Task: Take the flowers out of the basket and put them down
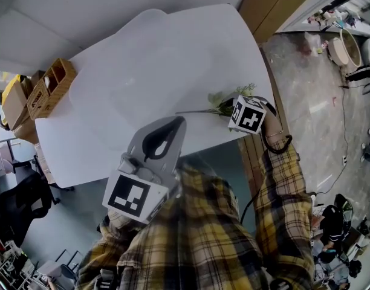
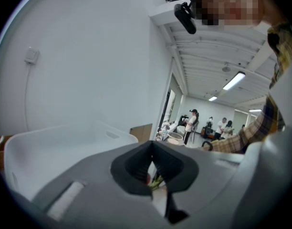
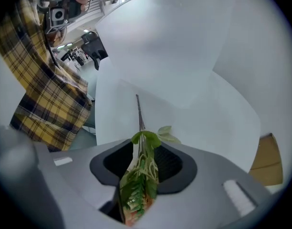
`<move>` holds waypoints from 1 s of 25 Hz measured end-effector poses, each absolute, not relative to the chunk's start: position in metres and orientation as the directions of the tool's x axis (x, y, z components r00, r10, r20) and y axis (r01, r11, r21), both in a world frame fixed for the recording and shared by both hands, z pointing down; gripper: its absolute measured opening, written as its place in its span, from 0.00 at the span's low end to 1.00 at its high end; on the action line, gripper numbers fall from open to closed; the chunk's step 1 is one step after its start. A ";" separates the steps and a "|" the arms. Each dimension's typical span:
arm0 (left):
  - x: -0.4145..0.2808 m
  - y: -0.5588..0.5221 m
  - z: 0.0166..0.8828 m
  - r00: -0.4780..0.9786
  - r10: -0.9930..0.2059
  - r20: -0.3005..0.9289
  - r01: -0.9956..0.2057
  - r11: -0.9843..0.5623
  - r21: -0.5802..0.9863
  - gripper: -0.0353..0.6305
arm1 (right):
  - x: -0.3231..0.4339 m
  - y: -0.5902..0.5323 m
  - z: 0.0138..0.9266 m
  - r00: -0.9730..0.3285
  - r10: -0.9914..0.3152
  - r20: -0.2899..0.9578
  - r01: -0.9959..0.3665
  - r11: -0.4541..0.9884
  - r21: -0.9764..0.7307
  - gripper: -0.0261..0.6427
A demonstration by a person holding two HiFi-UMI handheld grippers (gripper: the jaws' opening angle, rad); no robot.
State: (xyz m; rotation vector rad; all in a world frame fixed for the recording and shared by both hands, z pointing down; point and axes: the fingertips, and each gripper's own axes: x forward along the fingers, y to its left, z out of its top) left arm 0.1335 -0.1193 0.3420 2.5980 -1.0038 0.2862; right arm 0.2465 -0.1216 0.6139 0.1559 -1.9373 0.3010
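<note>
A white table (image 1: 142,59) is filling the middle of a large workroom. Over its near right edge the right claw (image 3: 145,151) is pointing steeply down. Its jaws are standing partly apart with a leafy flower sprig (image 3: 142,185) sitting loosely between them, and the sprig's thin stem is lying out across the tabletop. The left claw (image 2: 152,149) is hovering close to the person's chest, its jaws together and gripping nothing. A brown basket (image 1: 54,84) is sitting at the table's left edge, well apart from the sprig.

Lab workspace: white table (image 1: 155,71), strip lights (image 2: 233,80), office chair (image 1: 19,207).
</note>
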 end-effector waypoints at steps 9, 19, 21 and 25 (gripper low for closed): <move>0.129 -0.116 0.321 0.735 -0.624 0.264 -0.675 -0.708 0.209 0.06 | 0.238 -0.134 0.551 -0.486 -0.099 0.868 -0.353 0.931 -0.091 0.25; 0.115 -0.110 0.279 0.722 -0.666 0.191 -0.692 -0.699 0.178 0.06 | 0.203 -0.135 0.388 -0.725 -0.354 0.591 -0.466 0.884 -0.042 0.22; 0.106 -0.108 0.272 0.704 -0.687 0.181 -0.710 -0.683 0.172 0.06 | 0.186 -0.129 0.353 -0.783 -0.376 0.496 -0.451 0.892 -0.036 0.21; 0.075 -0.109 0.262 0.642 -0.750 0.161 -0.766 -0.622 0.160 0.06 | 0.137 -0.118 0.297 -0.882 -0.340 0.325 -0.370 0.929 -0.032 0.20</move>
